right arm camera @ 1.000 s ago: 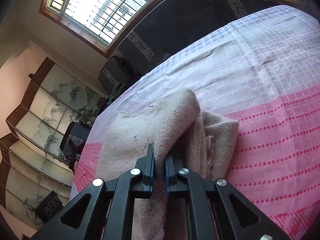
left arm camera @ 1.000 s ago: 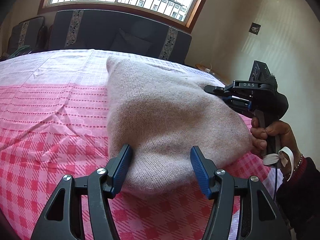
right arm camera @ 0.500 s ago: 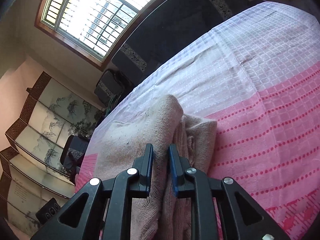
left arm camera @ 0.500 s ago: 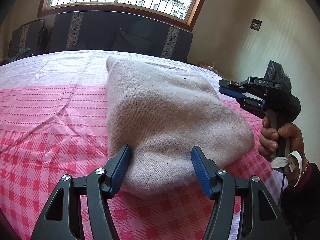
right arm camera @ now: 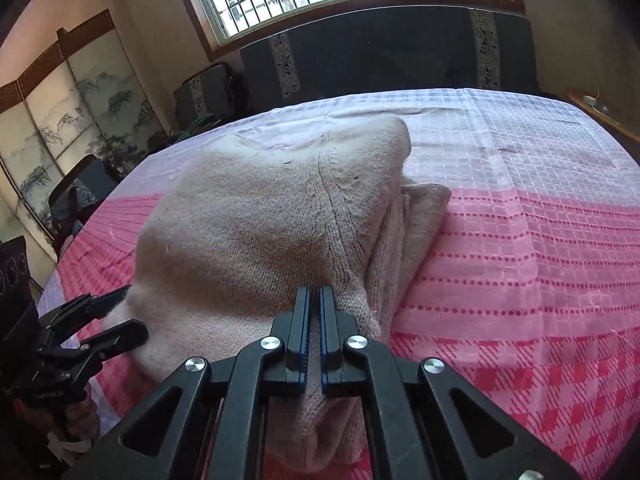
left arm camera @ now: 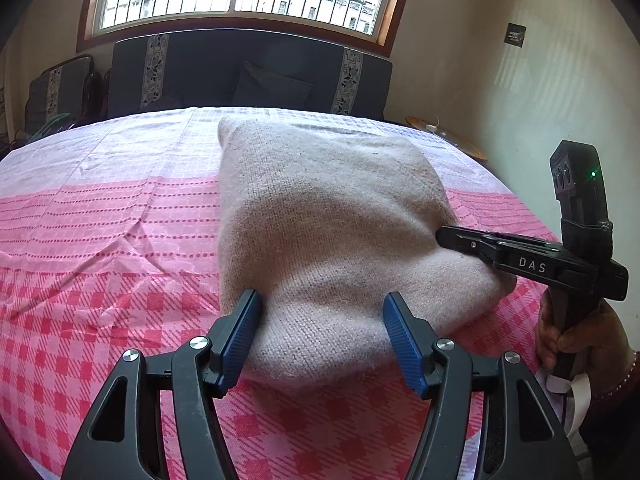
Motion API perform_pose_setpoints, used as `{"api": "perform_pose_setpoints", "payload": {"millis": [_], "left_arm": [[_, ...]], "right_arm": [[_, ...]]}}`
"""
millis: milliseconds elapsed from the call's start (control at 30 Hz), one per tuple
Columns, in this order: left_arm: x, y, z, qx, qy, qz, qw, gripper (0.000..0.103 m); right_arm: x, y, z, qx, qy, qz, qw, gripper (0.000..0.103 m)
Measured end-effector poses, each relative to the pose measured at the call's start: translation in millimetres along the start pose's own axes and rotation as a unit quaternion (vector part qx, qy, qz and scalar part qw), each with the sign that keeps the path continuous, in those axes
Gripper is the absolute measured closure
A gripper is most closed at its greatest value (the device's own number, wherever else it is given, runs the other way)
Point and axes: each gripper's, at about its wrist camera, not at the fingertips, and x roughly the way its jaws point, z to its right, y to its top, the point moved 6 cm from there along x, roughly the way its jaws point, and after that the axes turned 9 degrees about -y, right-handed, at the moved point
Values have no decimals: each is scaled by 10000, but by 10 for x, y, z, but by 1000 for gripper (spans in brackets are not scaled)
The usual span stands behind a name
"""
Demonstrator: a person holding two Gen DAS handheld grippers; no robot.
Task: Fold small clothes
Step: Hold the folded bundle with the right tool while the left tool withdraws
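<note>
White capital letters "DAS" stand on the side of the black plastic right claw (left arm camera: 460, 238), seen from the left wrist view near the bed's right edge. Faint lettering on the left claw (right arm camera: 120, 312) body is unreadable.

left hand-held gripper (left arm camera: 322, 334): black arms, blue ribbed pads, silver screws | right hand-held gripper (right arm camera: 314, 336): same, "DAS" marking, green light | dark sleeve (left arm camera: 612, 416)

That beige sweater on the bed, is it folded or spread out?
Folded. The sweater lies as a compact bundle, with stacked layers showing along its right edge.
</note>
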Motion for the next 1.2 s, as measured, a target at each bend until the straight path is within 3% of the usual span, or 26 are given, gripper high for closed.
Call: {"api": "perform_pose_setpoints", "payload": {"millis": [767,1033,1200], "left_arm": [[-150,-82,167,390,732,112,9965,37],[-307,181,165,553,1028,412,9923,37],[-194,412,16,513,1126,297,9919,37]], "right_arm": [[-17,14,-16,51,92,4,9999,103],[-21,13,-15,89,126,7,9999,103],[-21,15,-14,102,146,5,9998,103]]}}
